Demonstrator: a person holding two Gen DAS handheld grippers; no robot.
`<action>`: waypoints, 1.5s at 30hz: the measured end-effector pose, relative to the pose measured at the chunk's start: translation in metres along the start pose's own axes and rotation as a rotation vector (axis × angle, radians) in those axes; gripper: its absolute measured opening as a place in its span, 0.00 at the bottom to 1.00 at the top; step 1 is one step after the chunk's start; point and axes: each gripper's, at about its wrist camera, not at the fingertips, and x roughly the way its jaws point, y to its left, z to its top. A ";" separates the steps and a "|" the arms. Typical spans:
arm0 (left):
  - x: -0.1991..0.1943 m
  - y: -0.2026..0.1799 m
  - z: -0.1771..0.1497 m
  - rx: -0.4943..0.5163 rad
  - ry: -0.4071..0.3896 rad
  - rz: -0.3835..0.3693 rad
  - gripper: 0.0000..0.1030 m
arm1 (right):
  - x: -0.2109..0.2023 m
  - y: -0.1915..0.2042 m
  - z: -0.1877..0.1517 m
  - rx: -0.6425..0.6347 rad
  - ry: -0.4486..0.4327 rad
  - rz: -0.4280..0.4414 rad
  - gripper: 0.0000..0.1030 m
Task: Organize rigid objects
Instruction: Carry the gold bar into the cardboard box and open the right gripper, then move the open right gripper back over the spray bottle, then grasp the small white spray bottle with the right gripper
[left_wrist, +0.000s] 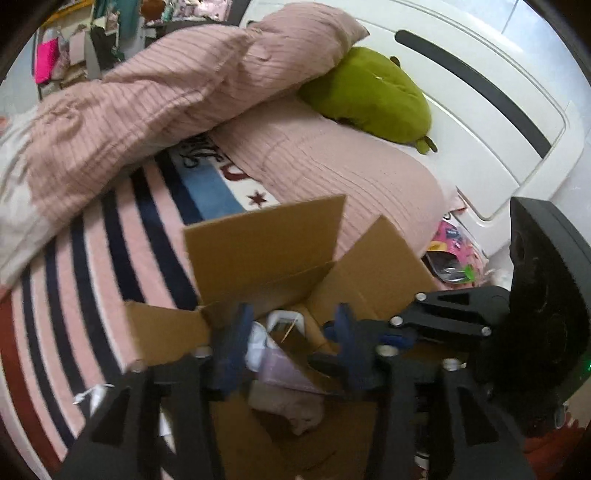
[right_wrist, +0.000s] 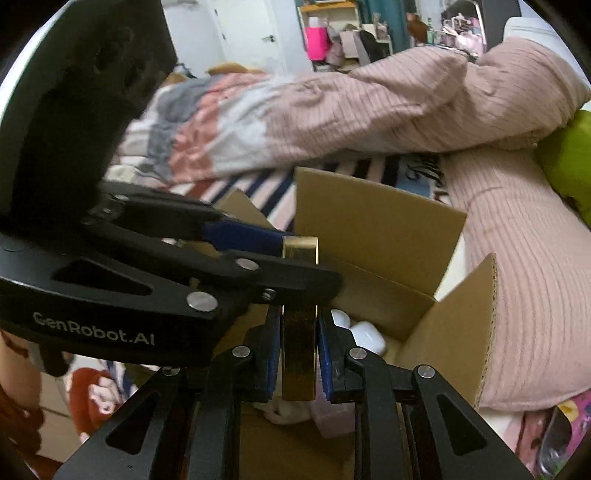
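An open cardboard box (left_wrist: 266, 243) stands on the bed; it also shows in the right wrist view (right_wrist: 373, 229). My right gripper (right_wrist: 298, 347) is shut on a flat gold object (right_wrist: 300, 354), held upright over the box. My left gripper (left_wrist: 291, 332) is open above the box, its blue pads (left_wrist: 236, 339) apart, with nothing between them. It crosses in front of the right gripper in the right wrist view (right_wrist: 258, 236). Inside the box lie a white earbud case (right_wrist: 367, 334), a white item (left_wrist: 284, 321) and pale pink things (left_wrist: 284, 373).
A pink ribbed duvet (left_wrist: 155, 96) is heaped behind the box on a striped blanket (left_wrist: 92, 243). A green plush (left_wrist: 369, 92) lies by the white headboard (left_wrist: 480, 92). Colourful items (left_wrist: 454, 254) sit beside the bed at the right.
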 end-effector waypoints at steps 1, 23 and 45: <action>-0.005 0.002 -0.001 -0.001 -0.012 0.005 0.53 | 0.000 -0.002 -0.002 -0.009 0.002 -0.016 0.13; -0.144 0.189 -0.154 -0.282 -0.202 0.376 0.65 | 0.059 0.185 0.056 -0.296 -0.016 0.230 0.41; -0.105 0.259 -0.222 -0.392 -0.138 0.386 0.65 | 0.228 0.169 0.025 -0.204 0.096 -0.001 0.67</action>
